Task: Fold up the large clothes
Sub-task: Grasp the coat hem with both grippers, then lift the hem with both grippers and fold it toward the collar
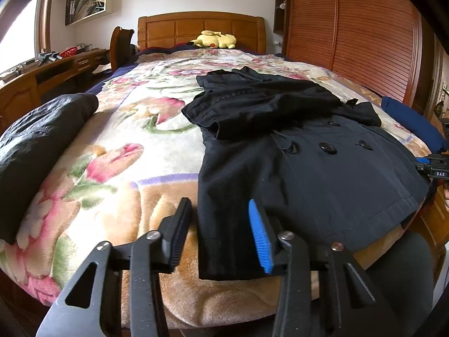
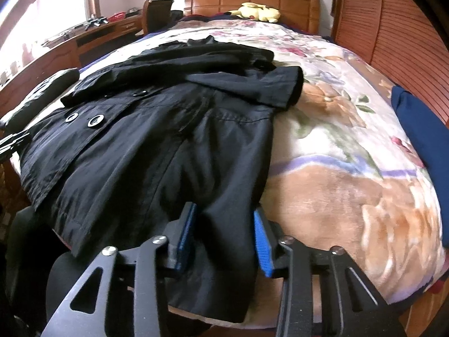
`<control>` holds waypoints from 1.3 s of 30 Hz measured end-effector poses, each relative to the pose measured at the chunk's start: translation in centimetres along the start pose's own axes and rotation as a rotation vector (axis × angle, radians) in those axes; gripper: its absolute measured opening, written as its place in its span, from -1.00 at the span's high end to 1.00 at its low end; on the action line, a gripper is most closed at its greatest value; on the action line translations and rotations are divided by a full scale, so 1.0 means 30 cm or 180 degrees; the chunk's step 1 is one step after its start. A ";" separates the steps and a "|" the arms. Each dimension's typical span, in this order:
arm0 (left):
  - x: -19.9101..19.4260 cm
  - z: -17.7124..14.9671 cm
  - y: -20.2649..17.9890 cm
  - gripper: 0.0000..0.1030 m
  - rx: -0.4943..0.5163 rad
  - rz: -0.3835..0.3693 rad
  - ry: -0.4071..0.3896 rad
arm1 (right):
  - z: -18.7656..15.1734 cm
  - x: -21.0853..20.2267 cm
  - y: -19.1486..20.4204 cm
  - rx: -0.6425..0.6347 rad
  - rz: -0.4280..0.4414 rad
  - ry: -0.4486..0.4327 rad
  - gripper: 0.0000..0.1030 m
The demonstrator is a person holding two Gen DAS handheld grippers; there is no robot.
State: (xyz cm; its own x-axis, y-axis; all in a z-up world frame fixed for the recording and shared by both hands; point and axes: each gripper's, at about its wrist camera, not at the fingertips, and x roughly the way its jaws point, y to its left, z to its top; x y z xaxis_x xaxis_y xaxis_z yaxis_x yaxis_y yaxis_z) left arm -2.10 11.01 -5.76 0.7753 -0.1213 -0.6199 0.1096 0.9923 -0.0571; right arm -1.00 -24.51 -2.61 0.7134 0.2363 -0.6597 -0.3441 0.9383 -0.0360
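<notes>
A large black double-breasted coat (image 1: 308, 151) lies front up on the floral blanket, both sleeves folded across its chest, hem at the bed's near edge. My left gripper (image 1: 221, 216) is open, its jaws straddling the coat's lower left hem corner. My right gripper (image 2: 224, 219) is open over the coat (image 2: 157, 129) at its lower right hem corner, fabric between the jaws. The right gripper also shows at the right edge of the left wrist view (image 1: 433, 167).
A floral blanket (image 1: 146, 151) covers the bed. A folded black garment (image 1: 36, 137) lies at its left edge, a dark blue garment (image 2: 421, 132) at its right. A yellow plush toy (image 1: 214, 40) sits by the headboard. A desk stands left, a wardrobe right.
</notes>
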 end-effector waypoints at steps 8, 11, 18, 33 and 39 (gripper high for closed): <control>-0.015 0.004 0.002 0.80 -0.0003 -0.0066 -0.0028 | 0.013 -0.006 0.022 -0.0099 -0.0042 -0.0103 0.86; -0.038 0.021 -0.010 0.87 0.0013 -0.0045 -0.0124 | 0.019 -0.030 0.033 -0.0126 -0.0041 -0.0246 0.92; -0.167 0.117 -0.042 0.91 0.0029 -0.0154 -0.0548 | 0.074 -0.169 0.033 -0.0081 -0.0042 -0.0705 0.93; -0.483 0.316 -0.016 0.92 -0.0015 -0.0150 -0.1316 | 0.175 -0.544 0.043 -0.0153 -0.0069 -0.1428 0.94; -0.614 0.368 -0.006 0.92 0.0069 -0.0076 -0.1547 | 0.154 -0.703 0.064 -0.0248 -0.0153 -0.1590 0.94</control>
State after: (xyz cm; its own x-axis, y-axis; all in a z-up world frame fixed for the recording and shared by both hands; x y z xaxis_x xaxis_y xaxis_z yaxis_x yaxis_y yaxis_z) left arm -9.55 12.81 14.30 0.9725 -0.1463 -0.1810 0.1399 0.9890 -0.0475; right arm -13.89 -26.53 14.71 0.9279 0.3033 -0.2170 -0.3347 0.9339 -0.1259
